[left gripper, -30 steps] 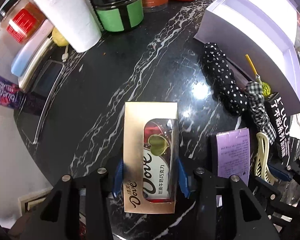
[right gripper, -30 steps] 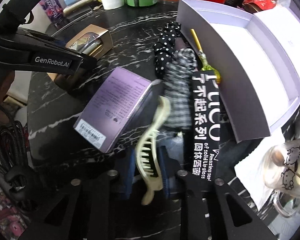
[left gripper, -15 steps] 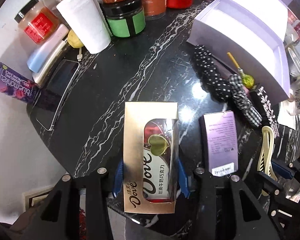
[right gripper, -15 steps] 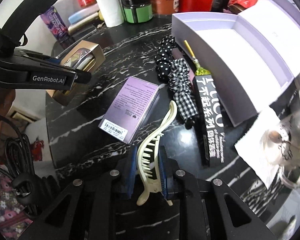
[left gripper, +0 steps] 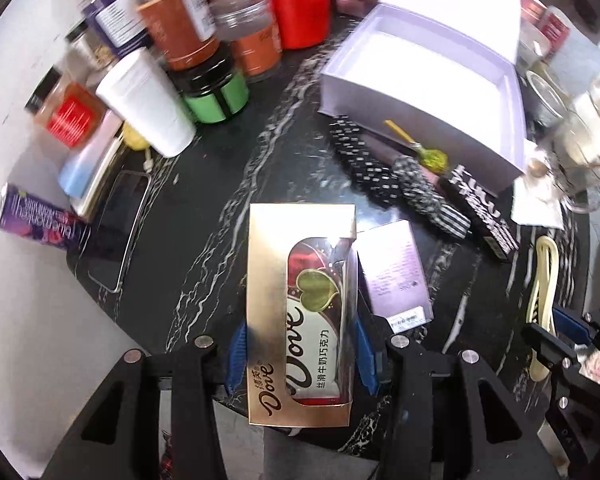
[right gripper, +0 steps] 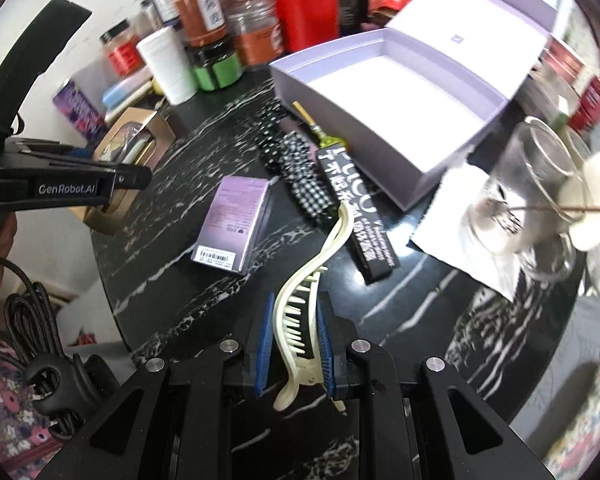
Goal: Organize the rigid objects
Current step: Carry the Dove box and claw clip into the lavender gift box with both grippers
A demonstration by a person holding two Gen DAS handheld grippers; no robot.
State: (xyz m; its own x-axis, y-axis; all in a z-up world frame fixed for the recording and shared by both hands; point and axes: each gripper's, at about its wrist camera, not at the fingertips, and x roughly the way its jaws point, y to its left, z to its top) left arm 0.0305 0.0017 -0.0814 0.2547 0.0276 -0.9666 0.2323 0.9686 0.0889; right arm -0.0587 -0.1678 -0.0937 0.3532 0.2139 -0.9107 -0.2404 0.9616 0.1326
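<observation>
A gold chocolate box (left gripper: 300,312) is squeezed by the left gripper (left gripper: 300,354). A cream hair clip (right gripper: 304,312) is pinched by the nearly closed right gripper (right gripper: 294,350).

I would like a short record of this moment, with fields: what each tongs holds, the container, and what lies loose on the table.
left tongs: shut on the gold Dove chocolate box, lifted off the table
right tongs: shut on the cream hair claw clip, lifted
container: open lilac box, nothing visible inside
loose on black marble table: small purple carton, black lip gloss box, two scrunchies, dotted and checked
</observation>
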